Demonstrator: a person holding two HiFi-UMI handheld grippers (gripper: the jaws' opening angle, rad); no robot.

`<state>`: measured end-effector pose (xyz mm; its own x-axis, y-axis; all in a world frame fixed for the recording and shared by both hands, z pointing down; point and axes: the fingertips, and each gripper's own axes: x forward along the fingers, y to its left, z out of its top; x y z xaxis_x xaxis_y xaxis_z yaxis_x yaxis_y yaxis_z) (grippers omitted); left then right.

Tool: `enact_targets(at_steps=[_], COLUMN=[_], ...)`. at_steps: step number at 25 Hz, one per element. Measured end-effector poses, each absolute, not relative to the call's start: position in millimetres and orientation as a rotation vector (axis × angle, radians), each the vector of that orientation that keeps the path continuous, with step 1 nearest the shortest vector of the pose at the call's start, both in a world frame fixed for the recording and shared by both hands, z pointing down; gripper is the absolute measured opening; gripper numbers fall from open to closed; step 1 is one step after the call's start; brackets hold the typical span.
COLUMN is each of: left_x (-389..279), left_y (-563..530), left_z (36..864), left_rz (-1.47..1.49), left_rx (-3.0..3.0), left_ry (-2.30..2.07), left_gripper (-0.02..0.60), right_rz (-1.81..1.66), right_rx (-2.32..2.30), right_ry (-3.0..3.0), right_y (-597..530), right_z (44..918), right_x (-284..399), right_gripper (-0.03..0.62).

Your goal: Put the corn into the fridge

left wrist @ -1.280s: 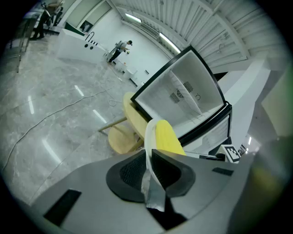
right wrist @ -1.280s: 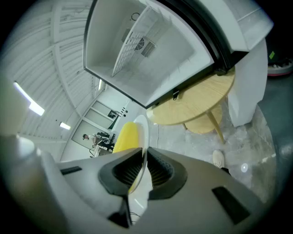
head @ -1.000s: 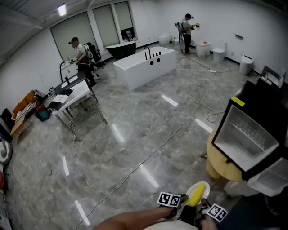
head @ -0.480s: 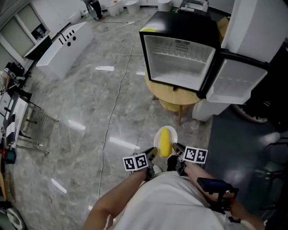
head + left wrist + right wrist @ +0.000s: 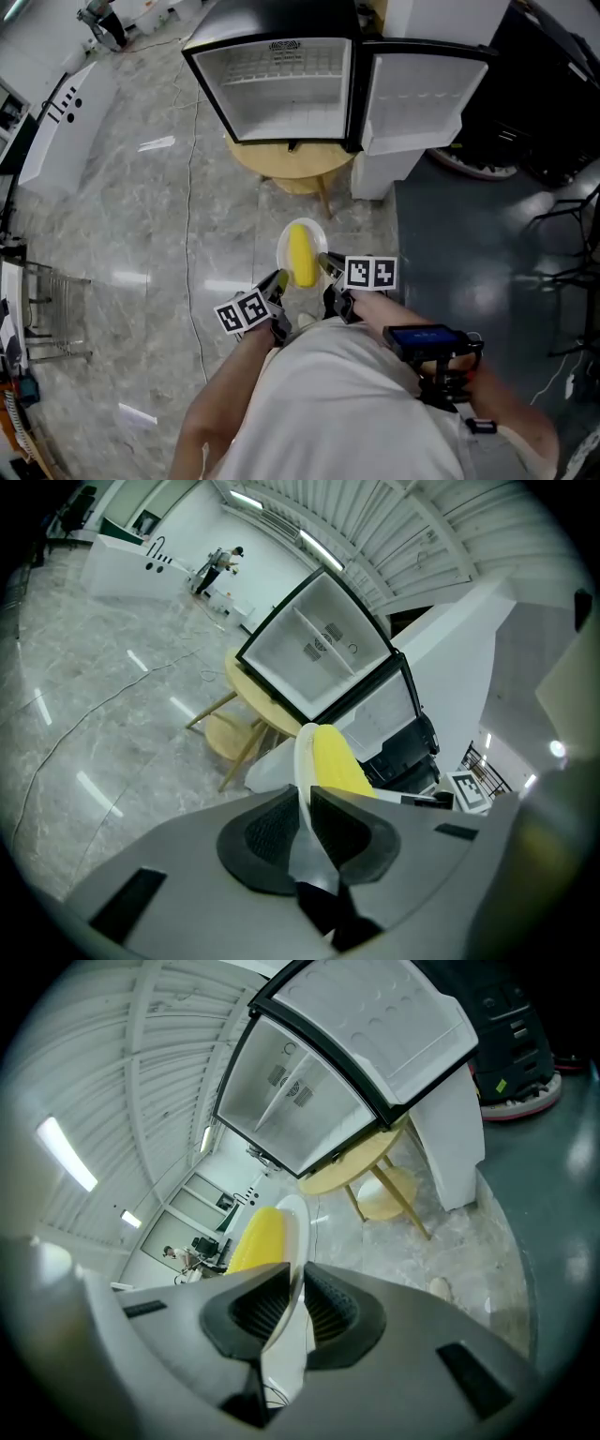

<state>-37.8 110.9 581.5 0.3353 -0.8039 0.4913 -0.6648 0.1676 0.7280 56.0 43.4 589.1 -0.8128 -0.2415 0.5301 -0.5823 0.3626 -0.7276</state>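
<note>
A yellow corn cob [image 5: 301, 254] lies on a small white plate [image 5: 285, 246], held in the air in front of me. My left gripper [image 5: 278, 280] is shut on the plate's near left rim [image 5: 303, 761], and my right gripper [image 5: 326, 263] is shut on its right rim [image 5: 292, 1232]. The corn [image 5: 336, 759] shows beside the rim in the left gripper view, and the corn [image 5: 257, 1239] shows again in the right gripper view. Ahead stands a small black fridge [image 5: 281, 84] on a round wooden table [image 5: 295, 171], its door [image 5: 419, 89] swung open to the right and its white inside bare.
A cable [image 5: 190, 187] runs across the grey marble floor at the left. A white block [image 5: 375, 173] stands under the open door. Dark equipment [image 5: 525, 112] and a dark mat [image 5: 487, 253] fill the right side. A white bathtub [image 5: 56, 122] is far left.
The view has swung from the wide room onto the fridge, which is now closer and straight ahead. Both grippers still carry the plate with the corn.
</note>
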Motion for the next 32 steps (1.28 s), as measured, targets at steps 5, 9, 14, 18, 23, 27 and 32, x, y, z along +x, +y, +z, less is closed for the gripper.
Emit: enact_targets(at_steps=[5,9,14,18,23,27,32], left_x=[-38,-34,-26,-22,-15,-14,-11], left_y=[104,103,109,108,103,101,96], left_z=[582,583,586,586,585,582,582], left_rz=[-0.161,-0.159,-0.132,-0.131,-0.128,-0.126,-0.123], left_rx=[1.564,1.575,1.586,1.599,1.614,1.618,1.628], left_ry=[-1.364,-1.346,-1.322,-1.313,-1.29,-1.287,-1.28], left_gripper=[0.048,0.048,0.048,0.048,0.048,0.048,0.048], right_rz=[1.427,1.435,1.455,1.459,1.46,1.476,1.474], right_rx=[0.756,0.785,0.816,0.828,0.862,0.874,0.879], right_ry=[-2.305,-2.301,-2.281,-2.28,-2.275,-2.268,-2.269], right_y=[38,38,47,48,45,43,39], right_z=[588,590,594,593,590,590,592], right_x=[55,61,69,74,84,85,89], right_gripper=[0.046,0.046,0.046,0.046,0.046,0.046,0.046])
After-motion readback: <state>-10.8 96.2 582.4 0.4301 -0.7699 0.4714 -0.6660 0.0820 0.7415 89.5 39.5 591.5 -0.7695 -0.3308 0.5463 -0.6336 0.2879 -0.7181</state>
